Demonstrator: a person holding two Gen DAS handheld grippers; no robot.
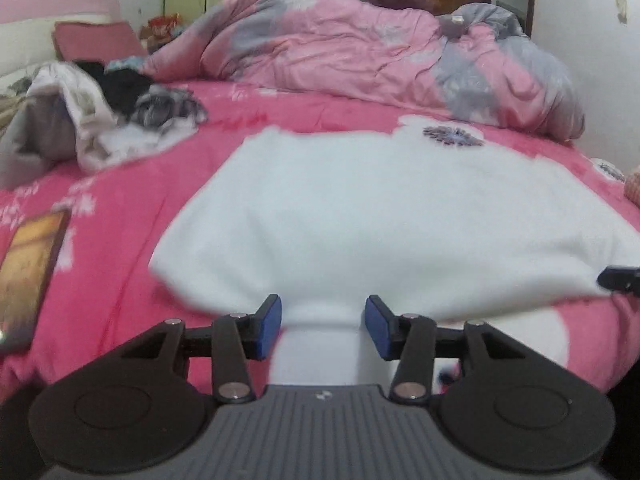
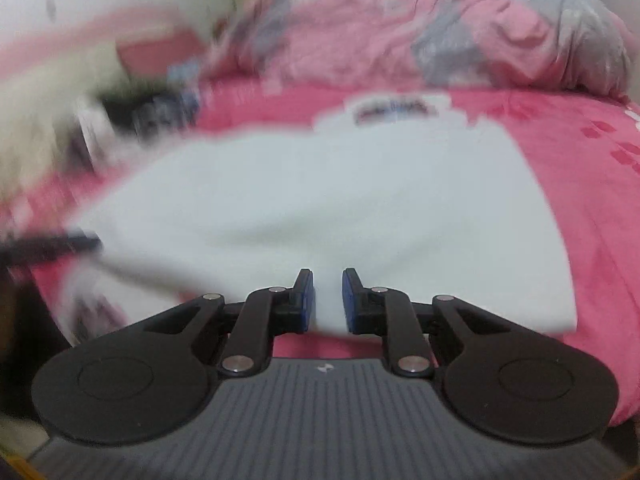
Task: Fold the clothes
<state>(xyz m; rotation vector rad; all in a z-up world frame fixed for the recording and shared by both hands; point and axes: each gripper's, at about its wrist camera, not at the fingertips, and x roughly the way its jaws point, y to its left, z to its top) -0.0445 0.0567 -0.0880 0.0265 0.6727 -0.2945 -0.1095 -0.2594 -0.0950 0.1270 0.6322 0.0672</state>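
Blue pads of the left hand-held gripper (image 1: 323, 328) stand well apart, with a bunched fold of the white garment (image 1: 384, 216) rising between them; gaps show on both sides, so the cloth is loose, not gripped. Across the garment's near edge, the right hand-held gripper (image 2: 328, 300) has its pads drawn close on a narrow pinch of the same white cloth, though blur makes it hard to say whether they truly press it. Spread flat on the pink bed (image 1: 120, 240), the garment lies near the front edge, with a rumpled quilt (image 1: 360, 48) behind and a heap of other clothes (image 1: 100, 116) to the left. With only one corner possibly held, any lift would likely drag the garment askew and spoil the fold.
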